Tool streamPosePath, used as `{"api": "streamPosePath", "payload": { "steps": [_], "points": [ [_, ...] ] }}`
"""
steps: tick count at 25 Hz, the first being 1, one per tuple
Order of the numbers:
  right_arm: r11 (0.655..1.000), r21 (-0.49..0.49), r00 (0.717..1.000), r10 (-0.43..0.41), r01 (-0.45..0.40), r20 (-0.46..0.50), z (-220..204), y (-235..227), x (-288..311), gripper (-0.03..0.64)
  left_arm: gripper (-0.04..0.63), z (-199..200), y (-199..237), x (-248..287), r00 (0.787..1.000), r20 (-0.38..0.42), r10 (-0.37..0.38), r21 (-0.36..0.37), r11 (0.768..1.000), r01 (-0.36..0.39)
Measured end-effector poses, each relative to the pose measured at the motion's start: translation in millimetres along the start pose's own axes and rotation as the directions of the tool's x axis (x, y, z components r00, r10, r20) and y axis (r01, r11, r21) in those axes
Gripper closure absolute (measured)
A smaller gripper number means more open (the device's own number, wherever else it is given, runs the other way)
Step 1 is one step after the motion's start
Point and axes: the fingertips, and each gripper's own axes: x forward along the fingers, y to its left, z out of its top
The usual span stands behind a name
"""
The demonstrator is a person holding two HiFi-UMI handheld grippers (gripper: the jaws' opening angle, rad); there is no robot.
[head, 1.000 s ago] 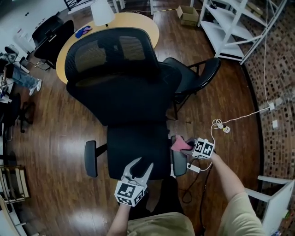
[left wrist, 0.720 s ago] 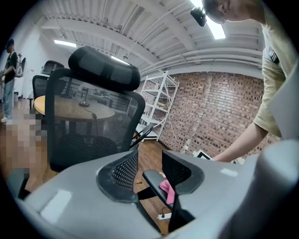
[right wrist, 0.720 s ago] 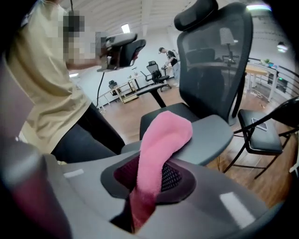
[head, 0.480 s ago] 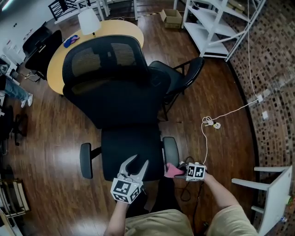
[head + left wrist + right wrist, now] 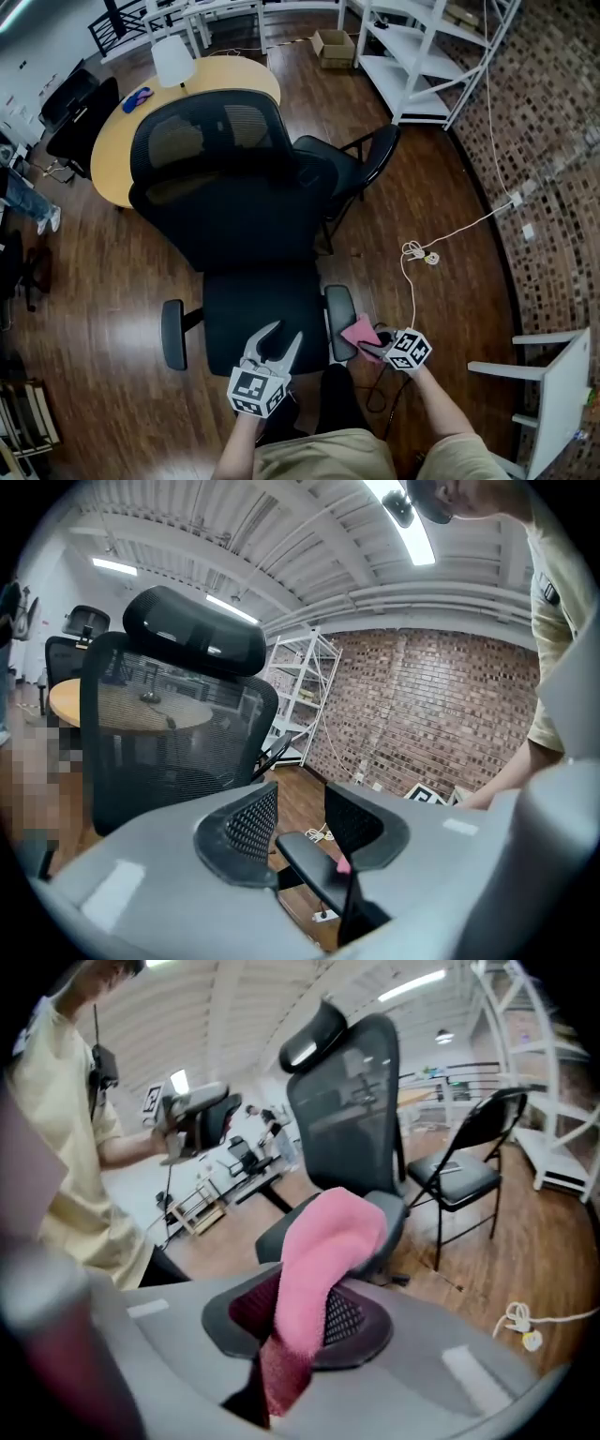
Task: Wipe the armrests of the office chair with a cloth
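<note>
Pink cloth (image 5: pixel 360 332), clamped between the jaws of the right gripper (image 5: pixel 373 350), sits just beside the near end of the right armrest (image 5: pixel 338 319). The left gripper (image 5: pixel 284 342) gapes wide and empty. The left armrest (image 5: pixel 172 334) probably awaits wiping.

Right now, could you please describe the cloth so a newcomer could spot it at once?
Find the big black office chair in the middle of the wooden floor. Beside the armrest on the person's right, the right gripper pinches the cloth, the only pink thing nearby.
</note>
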Motion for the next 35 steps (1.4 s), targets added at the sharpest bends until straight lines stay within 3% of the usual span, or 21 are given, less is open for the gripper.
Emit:
{"api": "streamPosePath", "payload": {
  "steps": [2, 4, 10, 16, 22, 28, 31, 35],
  "points": [
    [0.994, 0.032, 0.994, -0.109, 0.109, 0.013, 16, -35, -7, 0.543, 0.460, 1, 2, 7, 1.000, -0.002, 0.015, 0.040, 0.999, -0.015],
    [0.987, 0.026, 0.987, -0.160, 0.160, 0.007, 33, -63, -6, 0.543, 0.456, 3, 5, 15, 1.000, 0.000, 0.031, 0.063, 0.998, -0.031],
    [0.980, 0.120, 0.986, -0.165, 0.159, 0.035, 76, -126, 25, 0.541, 0.448, 2, 8, 38, 0.998, -0.004, 0.059, 0.054, 0.997, -0.059],
    [0.954, 0.239, 0.983, -0.185, 0.183, -0.011, 77, -160, 61, 0.545, 0.448, 7, 20, 36, 0.994, 0.003, 0.112, -0.017, 0.994, -0.112],
    [0.963, 0.171, 0.975, -0.189, 0.207, -0.114, 41, -128, 56, 0.545, 0.448, -4, 19, 41, 0.995, -0.026, 0.100, -0.036, 0.994, -0.101],
    [0.940, 0.290, 0.984, -0.177, 0.179, -0.030, 10, -84, 38, 0.545, 0.448, -9, 7, 44, 0.999, -0.033, 0.036, -0.025, 0.999, -0.036],
    [0.906, 0.385, 0.980, -0.198, 0.177, 0.015, -7, -68, 33, 0.545, 0.448, -11, 7, 38, 0.999, -0.034, 0.023, -0.023, 0.999, -0.024],
    [0.824, 0.540, 0.961, -0.261, 0.171, 0.094, -26, -50, 28, 0.545, 0.448, -12, 9, 27, 0.999, -0.032, 0.000, -0.024, 1.000, -0.001]
  ]
}}
